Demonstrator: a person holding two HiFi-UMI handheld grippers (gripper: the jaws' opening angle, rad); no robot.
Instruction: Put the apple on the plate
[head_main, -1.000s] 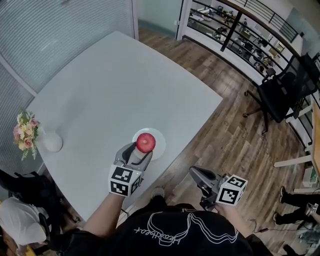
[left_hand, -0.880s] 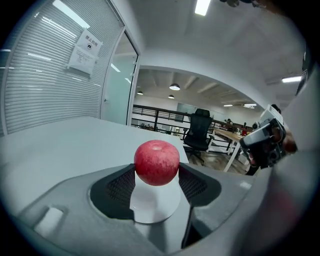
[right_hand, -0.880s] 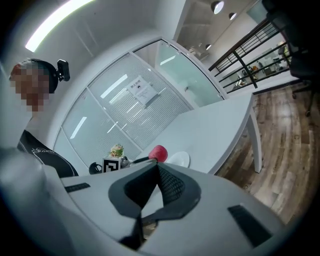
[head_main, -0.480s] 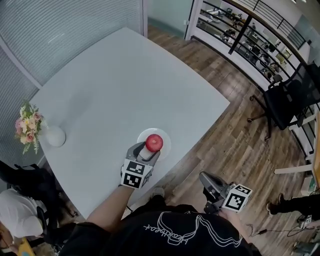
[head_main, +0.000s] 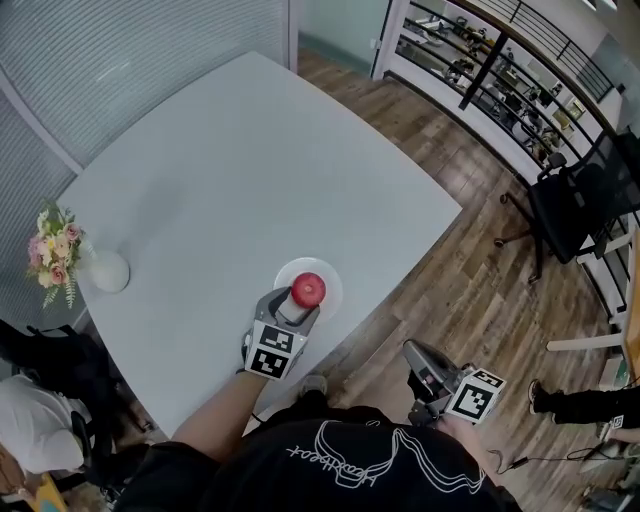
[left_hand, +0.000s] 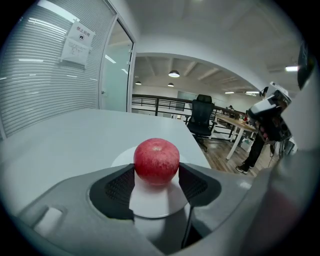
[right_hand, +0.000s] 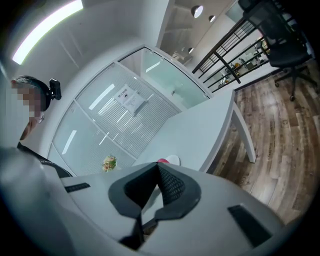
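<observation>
The left gripper (head_main: 296, 305) grips the red apple (head_main: 308, 289) at the white plate (head_main: 329, 272), near the table (head_main: 230, 180) edge

Colour-wise it's a speckly red apple (left_hand: 156, 161), plain white plate (head_main: 331, 273), pale grey table (head_main: 230, 170), streaky brown wood-plank floor (head_main: 450, 290), pink-and-yellow flowers (head_main: 52, 250), white vase (head_main: 108, 271), black office chair (head_main: 580, 200).
</observation>
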